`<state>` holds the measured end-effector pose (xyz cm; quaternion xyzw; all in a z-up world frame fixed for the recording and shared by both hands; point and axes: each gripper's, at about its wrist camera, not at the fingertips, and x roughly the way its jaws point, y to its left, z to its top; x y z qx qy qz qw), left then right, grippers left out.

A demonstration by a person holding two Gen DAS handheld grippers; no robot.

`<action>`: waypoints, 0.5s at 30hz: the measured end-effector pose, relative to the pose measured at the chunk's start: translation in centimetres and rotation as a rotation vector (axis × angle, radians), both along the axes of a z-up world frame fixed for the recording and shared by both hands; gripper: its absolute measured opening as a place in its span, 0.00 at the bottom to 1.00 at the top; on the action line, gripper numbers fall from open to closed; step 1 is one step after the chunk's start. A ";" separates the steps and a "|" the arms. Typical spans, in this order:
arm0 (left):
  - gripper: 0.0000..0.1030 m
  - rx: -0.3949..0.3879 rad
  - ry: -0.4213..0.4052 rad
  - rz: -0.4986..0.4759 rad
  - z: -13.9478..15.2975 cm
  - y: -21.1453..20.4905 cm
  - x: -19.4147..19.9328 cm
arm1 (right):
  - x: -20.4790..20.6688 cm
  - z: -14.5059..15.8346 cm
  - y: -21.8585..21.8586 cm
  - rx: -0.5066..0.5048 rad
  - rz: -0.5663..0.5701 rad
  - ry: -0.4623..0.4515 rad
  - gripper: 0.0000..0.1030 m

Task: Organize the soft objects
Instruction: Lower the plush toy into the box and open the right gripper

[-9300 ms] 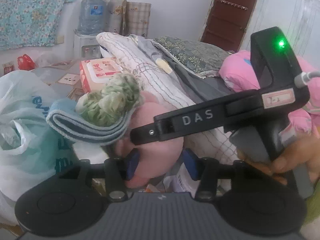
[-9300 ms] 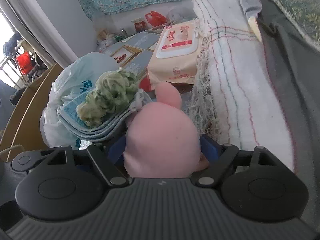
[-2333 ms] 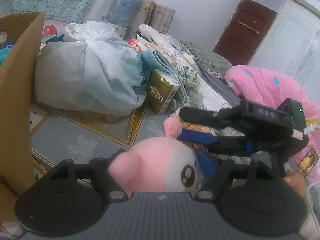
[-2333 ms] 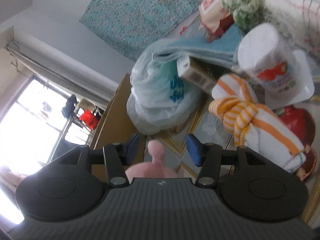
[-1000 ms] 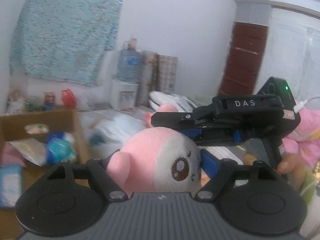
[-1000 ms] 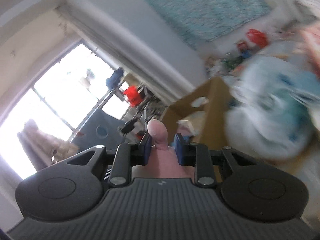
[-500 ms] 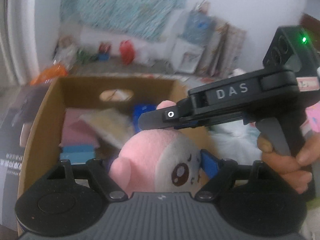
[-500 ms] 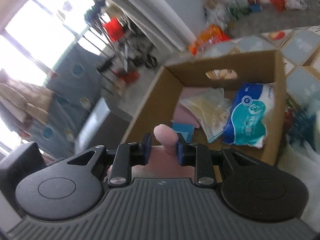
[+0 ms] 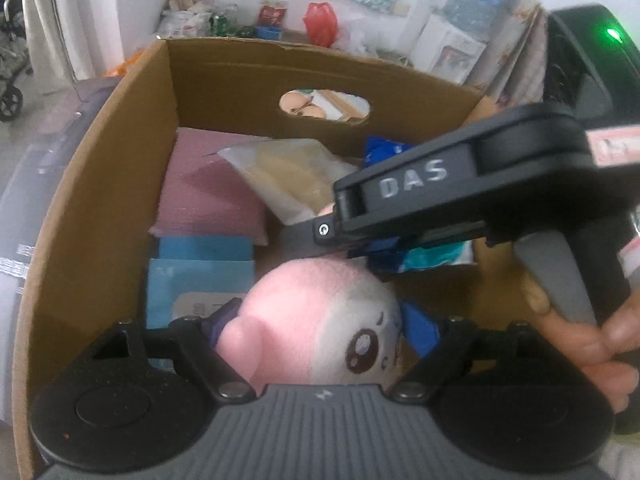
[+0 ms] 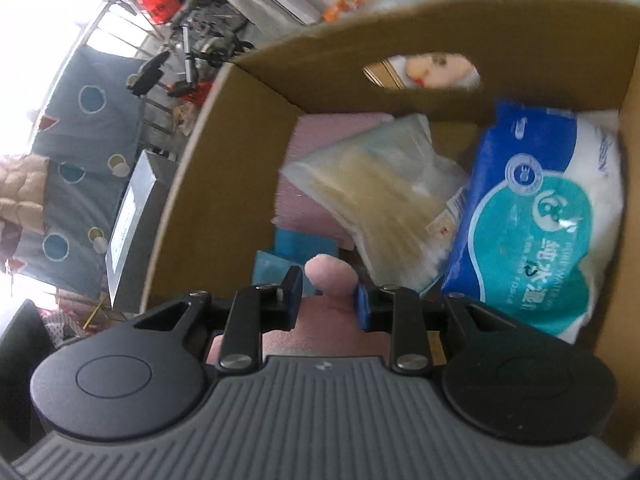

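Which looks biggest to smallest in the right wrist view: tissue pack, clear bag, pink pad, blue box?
1. Tissue pack.
2. Clear bag, a little smaller, though motion blur makes this call unsure.
3. Pink pad, mostly hidden under the bag, so its rank is unsure.
4. Blue box, partly hidden.

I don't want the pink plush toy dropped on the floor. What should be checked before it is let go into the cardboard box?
1. Round pink plush toy is over the open brown cardboard box, inside its walls: ok.
2. Left gripper has the toy's body between its pads, jaws opening: ok.
3. Right gripper is pinching the toy's ear: ok.
4. Bare box floor under the toy: cannot tell; the toy hides it.
5. Things already inside, the pink folded cloth, the clear bag of pale yellow material and the blue and white tissue pack, lie towards the far side: ok.
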<state>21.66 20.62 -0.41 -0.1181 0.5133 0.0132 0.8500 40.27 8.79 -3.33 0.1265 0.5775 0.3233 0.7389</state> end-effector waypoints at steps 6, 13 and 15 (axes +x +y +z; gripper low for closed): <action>0.87 0.019 -0.043 0.020 1.2 0.3 -0.5 | 0.0 -0.2 0.2 0.004 -0.002 -0.018 0.28; 0.88 0.020 -0.108 0.060 3.3 0.0 -1.2 | -1.1 3.8 -1.6 0.047 -0.037 -0.128 0.44; 0.88 0.021 -0.132 0.064 4.0 -0.4 -1.6 | -1.7 5.3 -2.7 0.081 -0.047 -0.154 0.46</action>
